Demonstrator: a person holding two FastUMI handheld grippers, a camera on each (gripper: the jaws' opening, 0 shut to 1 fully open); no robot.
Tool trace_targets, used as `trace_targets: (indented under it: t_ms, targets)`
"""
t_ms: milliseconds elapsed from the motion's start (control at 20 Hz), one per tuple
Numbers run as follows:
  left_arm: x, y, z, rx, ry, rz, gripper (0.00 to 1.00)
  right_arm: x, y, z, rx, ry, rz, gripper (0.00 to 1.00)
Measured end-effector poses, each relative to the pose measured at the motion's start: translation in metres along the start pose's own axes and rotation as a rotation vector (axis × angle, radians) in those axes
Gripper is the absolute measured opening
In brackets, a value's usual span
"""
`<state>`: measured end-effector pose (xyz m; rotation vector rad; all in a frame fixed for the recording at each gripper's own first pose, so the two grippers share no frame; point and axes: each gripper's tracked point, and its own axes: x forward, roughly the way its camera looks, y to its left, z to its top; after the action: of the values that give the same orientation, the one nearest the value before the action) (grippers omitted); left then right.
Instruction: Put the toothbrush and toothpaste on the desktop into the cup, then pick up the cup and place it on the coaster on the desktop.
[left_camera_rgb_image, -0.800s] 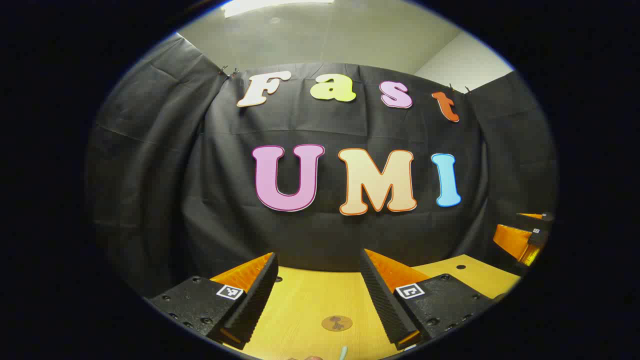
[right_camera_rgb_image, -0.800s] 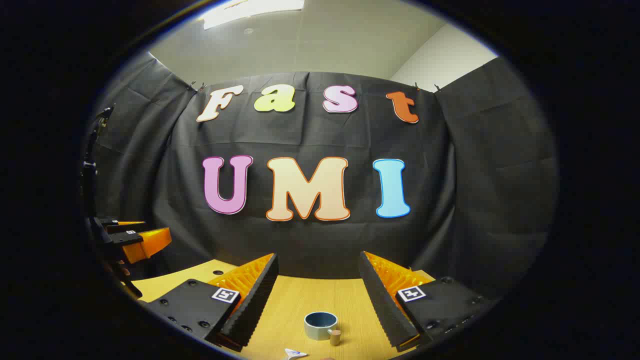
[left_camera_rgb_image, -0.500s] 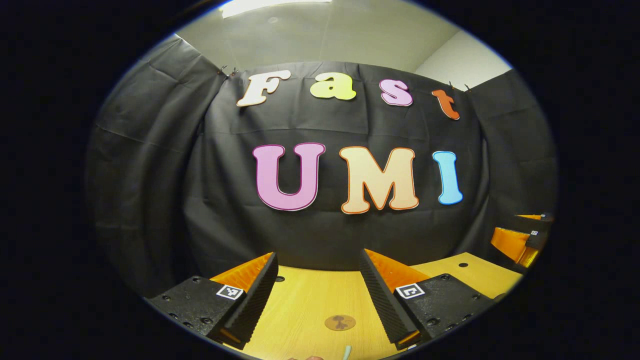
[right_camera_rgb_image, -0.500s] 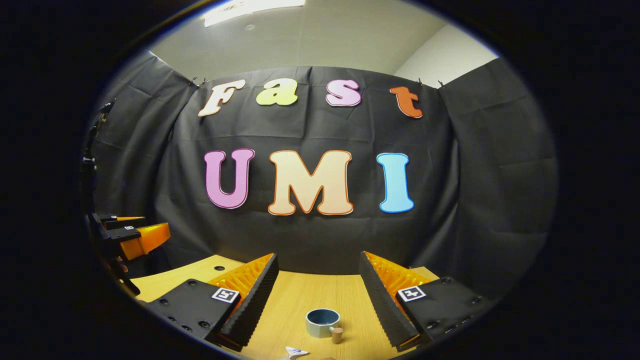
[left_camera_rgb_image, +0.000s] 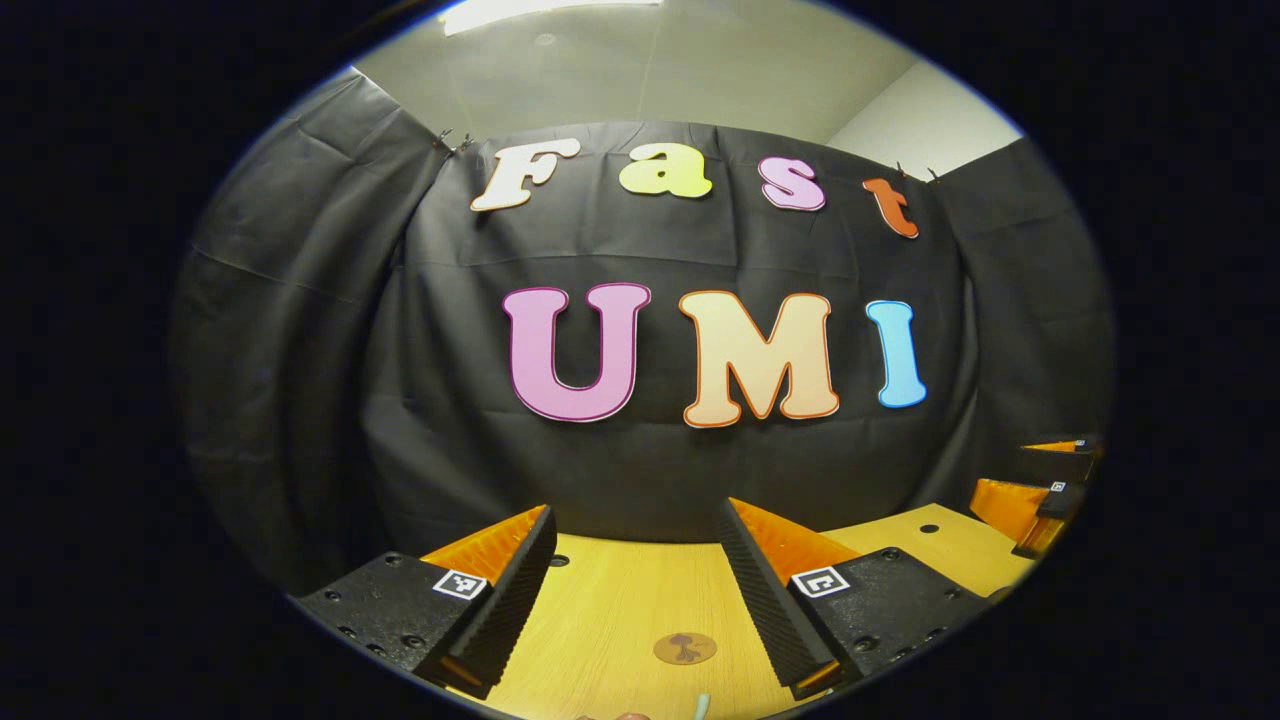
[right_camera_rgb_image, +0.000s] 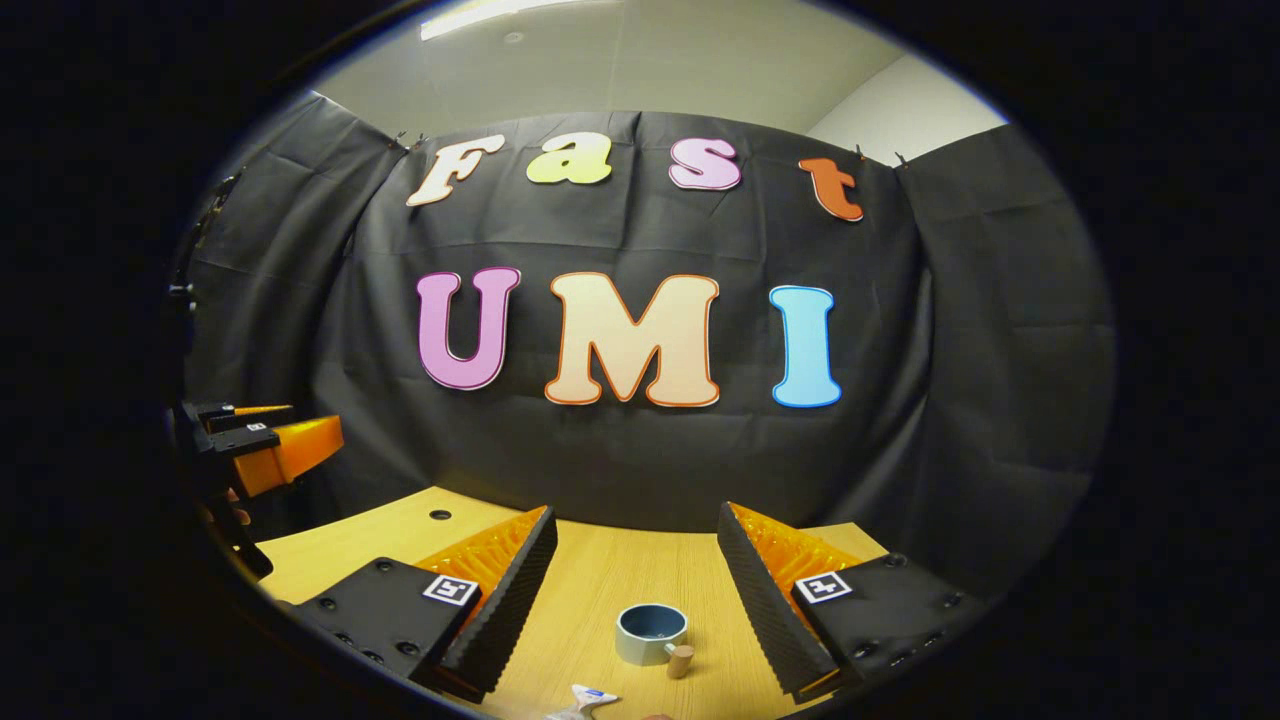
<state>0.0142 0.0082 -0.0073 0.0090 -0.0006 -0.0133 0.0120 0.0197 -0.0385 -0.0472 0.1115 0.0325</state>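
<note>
In the right gripper view, a pale blue cup (right_camera_rgb_image: 650, 634) with a wooden handle stands on the wooden desktop (right_camera_rgb_image: 600, 590), between and beyond my open right gripper (right_camera_rgb_image: 636, 545). The white end of the toothpaste tube (right_camera_rgb_image: 588, 697) lies near the bottom edge, in front of the cup. In the left gripper view, a round brown coaster (left_camera_rgb_image: 685, 648) lies on the desk ahead of my open left gripper (left_camera_rgb_image: 636, 545). A pale green toothbrush tip (left_camera_rgb_image: 701, 707) pokes in at the bottom edge. Nothing sits between either pair of fingers.
The other gripper shows at the far right of the left gripper view (left_camera_rgb_image: 1040, 490) and at the far left of the right gripper view (right_camera_rgb_image: 265, 450). Small holes mark the desk near its back edge (right_camera_rgb_image: 440, 515). The black cloth wall stands close behind the desk.
The right gripper view has tilted down and come closer: cup and toothpaste sit higher in it. The left gripper view has shifted slightly, the coaster drifting right.
</note>
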Motion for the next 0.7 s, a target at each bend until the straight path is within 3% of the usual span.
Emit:
trace_targets:
  t_ms: [300, 700]
  targets:
    - [0.003, 0.005, 0.0, 0.015, -0.013, -0.007, 0.94, 0.002, 0.009, -0.041, 0.002, 0.122, 0.012, 0.99]
    - [0.007, 0.017, -0.011, 0.01, 0.007, -0.003, 0.94, 0.001, 0.021, -0.118, 0.036, 0.375, 0.035, 0.99]
